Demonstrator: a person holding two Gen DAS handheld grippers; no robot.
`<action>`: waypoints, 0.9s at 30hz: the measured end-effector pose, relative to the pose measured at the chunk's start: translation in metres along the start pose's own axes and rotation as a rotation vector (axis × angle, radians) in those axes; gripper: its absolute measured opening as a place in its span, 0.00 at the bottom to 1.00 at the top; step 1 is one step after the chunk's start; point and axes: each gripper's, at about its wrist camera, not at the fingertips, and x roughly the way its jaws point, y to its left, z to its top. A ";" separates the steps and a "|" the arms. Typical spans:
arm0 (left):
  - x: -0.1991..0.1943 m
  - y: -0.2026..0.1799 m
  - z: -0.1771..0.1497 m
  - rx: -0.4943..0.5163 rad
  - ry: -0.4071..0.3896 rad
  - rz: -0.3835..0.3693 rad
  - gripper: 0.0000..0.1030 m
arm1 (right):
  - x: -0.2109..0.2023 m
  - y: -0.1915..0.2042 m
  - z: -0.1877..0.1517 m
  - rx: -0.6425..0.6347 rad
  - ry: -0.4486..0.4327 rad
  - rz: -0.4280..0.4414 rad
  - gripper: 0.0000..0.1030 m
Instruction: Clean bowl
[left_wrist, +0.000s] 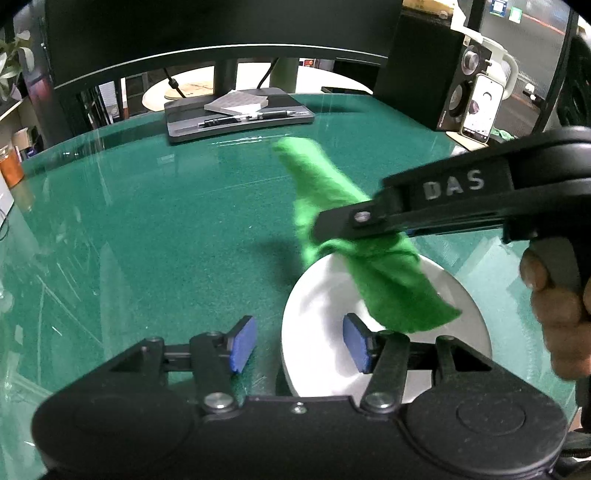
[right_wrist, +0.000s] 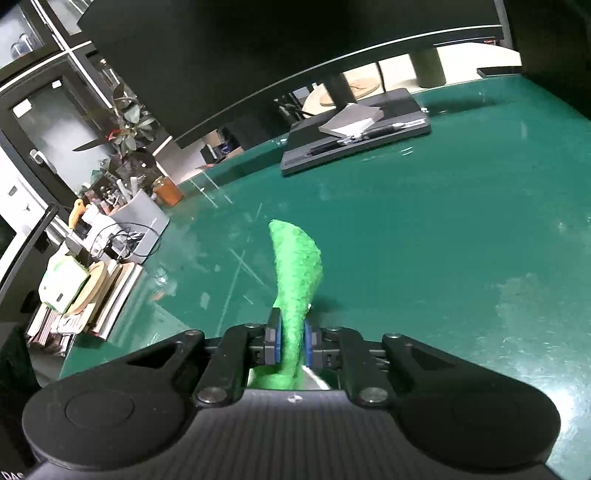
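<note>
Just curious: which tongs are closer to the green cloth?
Right. The right tongs are clamped on the green cloth above the white bowl; the left tongs straddle the bowl's rim below it, not touching.

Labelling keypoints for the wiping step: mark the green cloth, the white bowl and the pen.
green cloth (right_wrist: 297, 266): right wrist view, middle of the upright strip above the pads.
white bowl (left_wrist: 317, 314): left wrist view, bare inner wall left of the cloth.
pen (left_wrist: 251, 117): left wrist view, mid barrel.

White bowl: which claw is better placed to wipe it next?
Right. The right claw is shut on the green felt cloth, hanging over the white bowl. The left claw is open, straddling its rim.
</note>
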 end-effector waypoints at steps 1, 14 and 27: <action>0.000 0.000 0.000 0.001 0.000 0.001 0.52 | 0.002 0.003 0.000 -0.006 0.002 0.009 0.11; 0.000 0.000 0.000 -0.004 0.003 0.005 0.56 | -0.006 -0.009 0.003 0.034 0.010 -0.034 0.12; 0.000 0.001 -0.001 0.002 0.004 0.008 0.58 | 0.003 -0.014 0.001 0.074 0.019 -0.009 0.19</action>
